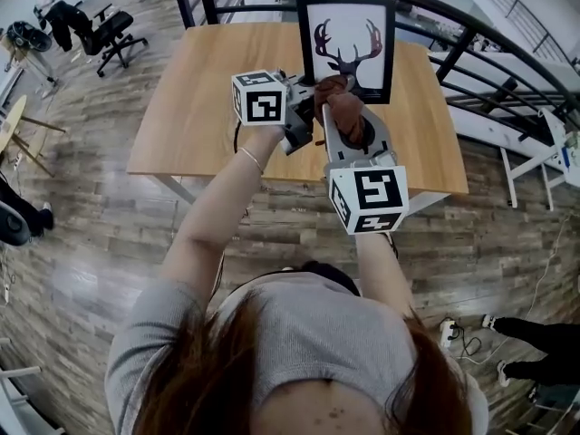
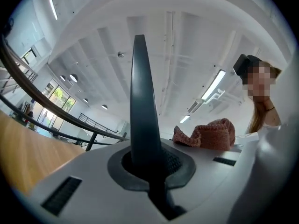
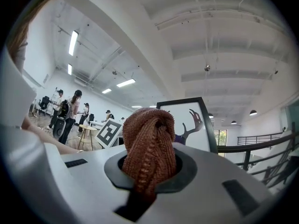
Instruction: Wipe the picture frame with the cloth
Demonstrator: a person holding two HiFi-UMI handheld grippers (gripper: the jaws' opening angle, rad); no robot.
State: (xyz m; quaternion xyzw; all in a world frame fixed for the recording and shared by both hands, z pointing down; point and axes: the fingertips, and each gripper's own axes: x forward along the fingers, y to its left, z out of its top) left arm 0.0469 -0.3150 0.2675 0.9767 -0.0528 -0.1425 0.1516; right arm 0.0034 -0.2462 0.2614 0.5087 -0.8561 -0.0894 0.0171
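Observation:
A black picture frame (image 1: 346, 48) with an antler print stands upright at the far side of the wooden table (image 1: 199, 107). My right gripper (image 1: 339, 100) is shut on a rust-brown knitted cloth (image 3: 150, 146), which is bunched over its jaws and hides the fingertips. It is held just in front of the frame's lower edge, and the frame (image 3: 189, 122) shows close behind the cloth. My left gripper (image 2: 140, 55) is shut with nothing between its dark fingers. It hovers just left of the right one, and the cloth (image 2: 208, 134) lies to its right.
A dark curved railing (image 1: 471, 39) runs behind the table. A black office chair (image 1: 109, 34) stands at the far left, a white table (image 1: 535, 152) at the right. Several people (image 3: 70, 111) stand far off. The table's near edge (image 1: 227, 175) lies below my grippers.

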